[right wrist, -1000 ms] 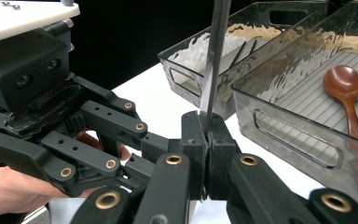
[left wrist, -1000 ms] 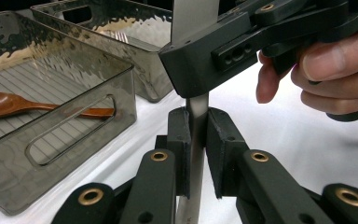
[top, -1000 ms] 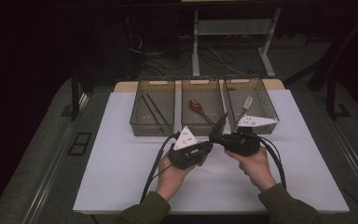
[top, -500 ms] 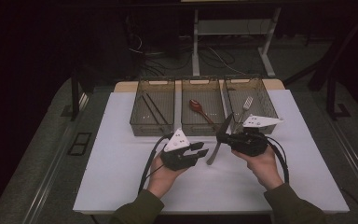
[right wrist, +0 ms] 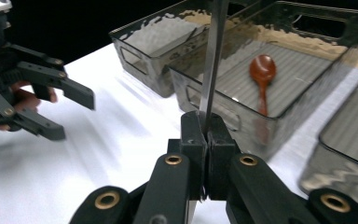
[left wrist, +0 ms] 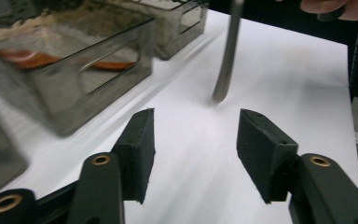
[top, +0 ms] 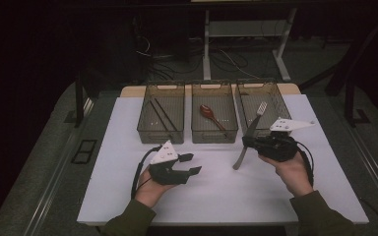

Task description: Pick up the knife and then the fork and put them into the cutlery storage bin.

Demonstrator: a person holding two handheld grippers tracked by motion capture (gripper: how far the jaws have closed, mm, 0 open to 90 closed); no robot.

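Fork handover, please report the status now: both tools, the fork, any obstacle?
Left tool open, jaws just opened, nothing between. Right tool shut on fork, tines up near right bin. Nothing in the way.

We are holding a fork [top: 248, 137] in our right gripper [top: 246, 143], its jaws pressed together on the handle, the tines tilting up over the front wall of the right bin [top: 274, 93] and the handle end pointing down toward the white worktop [top: 226, 191]. Our left gripper [top: 191, 164] is hovering over the worktop well apart from the fork; its jaws have just been opening and are gaping with nothing between them. A red spoon [top: 210, 114] is lying in the middle bin [top: 214, 134], and dark sticks [top: 162, 116] are lying in the left bin [top: 160, 135].
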